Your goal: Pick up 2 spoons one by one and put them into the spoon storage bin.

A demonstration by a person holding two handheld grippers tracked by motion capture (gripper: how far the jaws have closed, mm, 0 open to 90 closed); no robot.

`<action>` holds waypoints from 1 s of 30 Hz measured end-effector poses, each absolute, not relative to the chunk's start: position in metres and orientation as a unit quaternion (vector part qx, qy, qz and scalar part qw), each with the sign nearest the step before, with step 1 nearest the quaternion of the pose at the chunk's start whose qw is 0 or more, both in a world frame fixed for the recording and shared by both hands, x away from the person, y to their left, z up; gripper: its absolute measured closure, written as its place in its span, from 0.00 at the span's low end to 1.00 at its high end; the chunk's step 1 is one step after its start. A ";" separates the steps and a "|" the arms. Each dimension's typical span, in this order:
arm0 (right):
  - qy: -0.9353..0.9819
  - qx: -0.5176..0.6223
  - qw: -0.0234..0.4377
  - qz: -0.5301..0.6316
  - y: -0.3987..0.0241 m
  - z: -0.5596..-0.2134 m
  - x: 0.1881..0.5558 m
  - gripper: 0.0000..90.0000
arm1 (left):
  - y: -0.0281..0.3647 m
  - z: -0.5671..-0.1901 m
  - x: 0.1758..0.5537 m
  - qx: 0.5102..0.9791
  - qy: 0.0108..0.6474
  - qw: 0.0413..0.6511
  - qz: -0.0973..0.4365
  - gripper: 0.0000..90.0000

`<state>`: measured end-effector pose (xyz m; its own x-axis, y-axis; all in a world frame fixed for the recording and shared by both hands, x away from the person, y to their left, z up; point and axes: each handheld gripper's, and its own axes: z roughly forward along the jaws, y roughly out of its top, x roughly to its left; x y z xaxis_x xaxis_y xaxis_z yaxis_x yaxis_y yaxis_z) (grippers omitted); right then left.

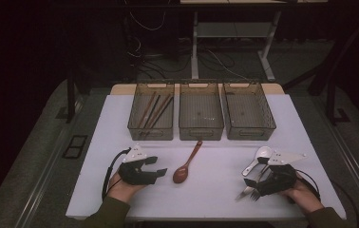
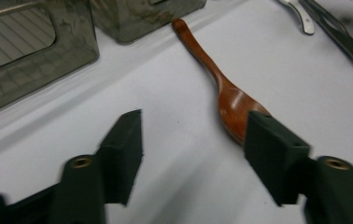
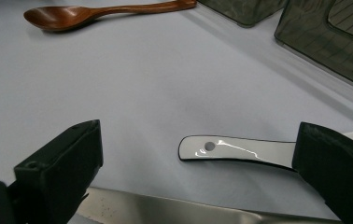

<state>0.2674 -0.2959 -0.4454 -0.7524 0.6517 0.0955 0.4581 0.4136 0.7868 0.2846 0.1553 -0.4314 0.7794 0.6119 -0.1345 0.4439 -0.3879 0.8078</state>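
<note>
Table (image 1: 120, 123): flat, matte, pale white-grey top, rectangular, smooth.
Bins (image 1: 201, 112): three matching rectangular boxes of smoky translucent plastic, ribbed floors, rounded corners, set side by side along the far edge. Corners of them show in the left gripper view (image 2: 34, 51) and the right gripper view (image 3: 333, 42).
Chopsticks (image 1: 151, 110): thin brown sticks lying lengthwise in the leftmost bin.
Left gripper (image 1: 156, 167): black angular body, grey three-cornered plate on top, held in the person's left hand (image 1: 123, 187). Jaws parted about halfway, nothing pinched. In its own view (image 2: 193, 154) the blocky matte pads stand apart over bare table; the right-hand pad overlaps the spoon bowl's edge, and whether it touches I cannot tell.
Right gripper (image 1: 256, 180): same build, held in the person's right hand (image 1: 303, 194). Jaws wide apart, empty; in its own view (image 3: 198, 168) the pads straddle the white handle without pressing it.
Wooden spoon (image 1: 187, 164): reddish-brown, glossy, slim curved handle and oval bowl. Lies flat on the table at centre, bowl nearest the person, handle tip close to the middle bin; just right of the left gripper. Also seen at (image 2: 221, 88) and (image 3: 95, 13).
White spoon (image 1: 258, 159): glossy ceramic-looking, black-edged flat handle with a small hole (image 3: 240, 150).
Fork (image 1: 249, 192): shiny metal, tines toward the person, under the right gripper.
</note>
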 end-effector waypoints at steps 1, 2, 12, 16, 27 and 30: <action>0.833 0.332 0.114 0.427 -0.296 -0.445 0.267 0.02 | 0.155 -0.431 0.285 0.828 0.319 0.452 0.092 0.51; 0.833 0.332 0.113 0.427 -0.295 -0.445 0.267 0.02 | 0.154 -0.431 0.286 0.828 0.319 0.452 0.091 0.55; 0.834 0.330 0.114 0.427 -0.294 -0.446 0.268 0.02 | 0.141 -0.431 0.299 0.834 0.315 0.445 0.085 0.85; 0.835 0.330 0.114 0.426 -0.294 -0.446 0.268 0.02 | 0.134 -0.431 0.304 0.840 0.313 0.435 0.083 0.95; 0.835 0.330 0.114 0.425 -0.293 -0.446 0.267 0.02 | 0.117 -0.431 0.326 0.844 0.312 0.428 0.081 0.99; 0.835 0.330 0.114 0.425 -0.293 -0.446 0.267 0.02 | 0.111 -0.432 0.334 0.844 0.314 0.429 0.078 0.99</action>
